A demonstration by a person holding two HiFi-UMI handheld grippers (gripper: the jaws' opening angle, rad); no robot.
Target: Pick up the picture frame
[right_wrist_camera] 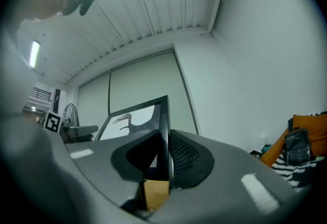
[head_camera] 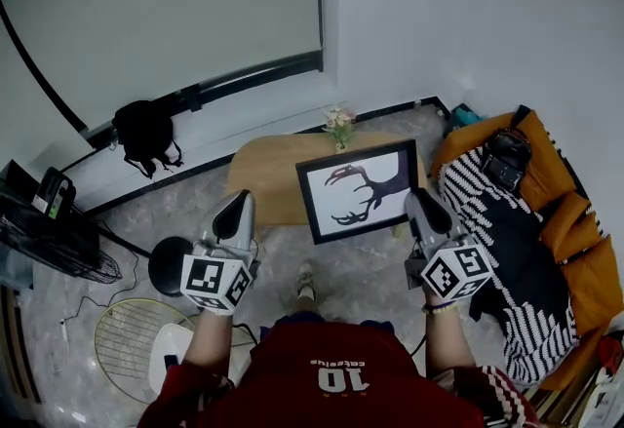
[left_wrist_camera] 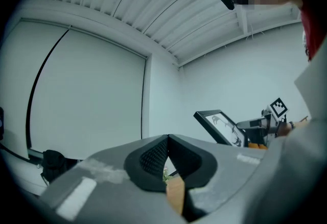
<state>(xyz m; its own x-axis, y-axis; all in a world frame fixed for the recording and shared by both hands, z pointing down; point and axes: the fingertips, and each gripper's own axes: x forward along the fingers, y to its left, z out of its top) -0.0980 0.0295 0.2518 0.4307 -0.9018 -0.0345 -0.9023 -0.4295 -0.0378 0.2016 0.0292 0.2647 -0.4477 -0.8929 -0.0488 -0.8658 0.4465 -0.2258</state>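
Observation:
The picture frame (head_camera: 363, 190) is black, with a dark antler-like drawing on white. It hangs tilted over the front edge of a small wooden table (head_camera: 263, 173). My right gripper (head_camera: 421, 203) is shut on the frame's right edge; in the right gripper view the black frame (right_wrist_camera: 138, 118) stands edge-on between the mesh pads of that right gripper (right_wrist_camera: 164, 139). My left gripper (head_camera: 237, 207) is off to the frame's left, apart from it, with nothing held. In the left gripper view the jaws of the left gripper (left_wrist_camera: 167, 139) meet at the tips and the frame (left_wrist_camera: 220, 126) shows far right.
A small vase of flowers (head_camera: 339, 127) stands at the table's far edge. An orange sofa (head_camera: 575, 251) with a black-and-white striped blanket (head_camera: 507, 260) and a dark bag (head_camera: 505, 158) is on the right. A black bag (head_camera: 146, 136), a fan (head_camera: 49, 241) and a wire fan guard (head_camera: 132, 343) lie left.

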